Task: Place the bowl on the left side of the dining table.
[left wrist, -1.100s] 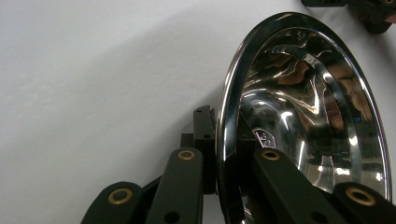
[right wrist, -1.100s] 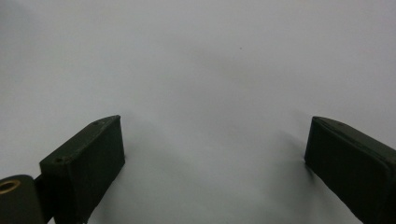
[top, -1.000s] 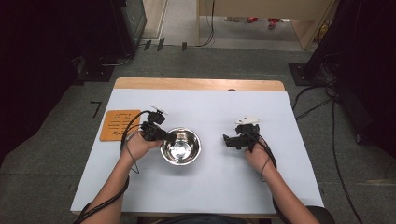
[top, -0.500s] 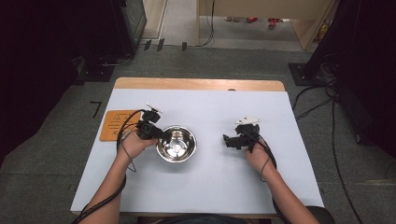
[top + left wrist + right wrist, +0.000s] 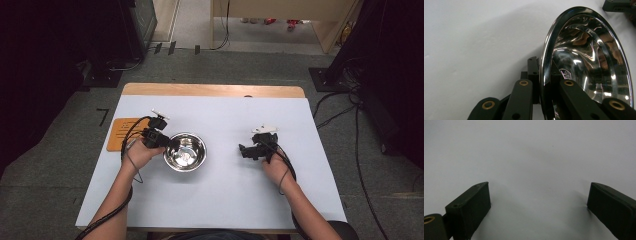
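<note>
We are gripping the steel bowl (image 5: 185,151), sitting left of centre on the counter (image 5: 225,200), its rim pinched by the left gripper (image 5: 541,87), the right gripper (image 5: 537,202) idling wide open and empty, so next comes a careful lift or slide, we judge.

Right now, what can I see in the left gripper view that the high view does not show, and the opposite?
The left gripper view shows the grip up close: the left gripper has one jaw outside and one inside the rim of the steel bowl, shut on it, and the bowl's mirror-like inside.

The high view shows the whole layout: the orange board at the table's left edge, the right gripper held apart over the bare white table, both forearms and the floor cables.

Both show the bowl, the left gripper and the white table.
</note>
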`<state>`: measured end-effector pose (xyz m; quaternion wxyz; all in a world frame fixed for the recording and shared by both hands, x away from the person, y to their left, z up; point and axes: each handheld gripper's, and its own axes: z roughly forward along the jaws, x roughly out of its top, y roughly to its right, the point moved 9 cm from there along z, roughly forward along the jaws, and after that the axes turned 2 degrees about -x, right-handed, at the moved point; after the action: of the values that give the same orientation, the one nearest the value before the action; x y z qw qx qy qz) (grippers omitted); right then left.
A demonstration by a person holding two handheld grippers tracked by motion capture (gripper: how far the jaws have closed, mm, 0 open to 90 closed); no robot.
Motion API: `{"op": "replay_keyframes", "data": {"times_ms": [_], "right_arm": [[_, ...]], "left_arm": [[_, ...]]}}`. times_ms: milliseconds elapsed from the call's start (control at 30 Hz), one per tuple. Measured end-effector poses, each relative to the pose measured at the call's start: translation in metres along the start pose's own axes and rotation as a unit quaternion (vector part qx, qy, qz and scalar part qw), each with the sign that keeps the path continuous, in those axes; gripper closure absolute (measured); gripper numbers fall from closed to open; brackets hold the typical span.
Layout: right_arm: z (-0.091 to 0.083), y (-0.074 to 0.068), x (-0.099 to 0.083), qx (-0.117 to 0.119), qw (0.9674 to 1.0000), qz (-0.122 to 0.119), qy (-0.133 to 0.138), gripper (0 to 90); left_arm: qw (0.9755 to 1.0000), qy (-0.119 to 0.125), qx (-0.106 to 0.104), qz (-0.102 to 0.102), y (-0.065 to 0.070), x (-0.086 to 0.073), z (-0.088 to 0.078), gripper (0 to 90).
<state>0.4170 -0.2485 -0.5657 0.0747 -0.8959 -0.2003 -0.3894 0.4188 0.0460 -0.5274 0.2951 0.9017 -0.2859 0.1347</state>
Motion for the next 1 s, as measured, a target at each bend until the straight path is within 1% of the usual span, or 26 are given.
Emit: {"op": "replay_keyframes", "data": {"times_ms": [133, 267, 333, 400, 533, 700, 767, 833, 1000], "right_arm": [[0.000, 0.000, 0.000, -0.001, 1.0000, -0.001, 0.001, 4.6], [0.000, 0.000, 0.000, -0.001, 1.0000, -0.001, 0.000, 4.5], [0.000, 0.000, 0.000, -0.001, 1.0000, -0.001, 0.001, 4.6], [0.000, 0.000, 0.000, -0.001, 1.0000, -0.001, 0.001, 4.6], [0.000, 0.000, 0.000, -0.001, 1.0000, -0.001, 0.001, 4.6], [0.000, 0.000, 0.000, -0.001, 1.0000, -0.001, 0.001, 4.6], [0.000, 0.000, 0.000, -0.001, 1.0000, -0.001, 0.001, 4.6], [0.000, 0.000, 0.000, -0.001, 1.0000, -0.001, 0.001, 4.6], [0.000, 0.000, 0.000, -0.001, 1.0000, -0.001, 0.001, 4.6]], "left_arm": [[1.0000, 0.003, 0.003, -0.006, -0.003, 0.000, -0.002, 86.6], [0.9999, 0.006, 0.006, -0.008, -0.006, -0.001, -0.005, 86.6], [0.9998, 0.008, 0.007, -0.014, -0.007, -0.001, -0.005, 86.6], [0.9999, 0.007, 0.009, -0.013, -0.010, -0.001, -0.007, 86.6], [0.9997, 0.011, 0.010, -0.019, -0.012, -0.001, -0.009, 86.6], [0.9997, 0.011, 0.014, -0.019, -0.015, -0.001, -0.012, 86.6], [0.9995, 0.016, 0.016, -0.024, -0.017, -0.001, -0.013, 86.6], [0.9995, 0.014, 0.017, -0.024, -0.019, -0.002, -0.014, 86.6], [0.9992, 0.018, 0.017, -0.030, -0.022, -0.003, -0.017, 86.6]]}}
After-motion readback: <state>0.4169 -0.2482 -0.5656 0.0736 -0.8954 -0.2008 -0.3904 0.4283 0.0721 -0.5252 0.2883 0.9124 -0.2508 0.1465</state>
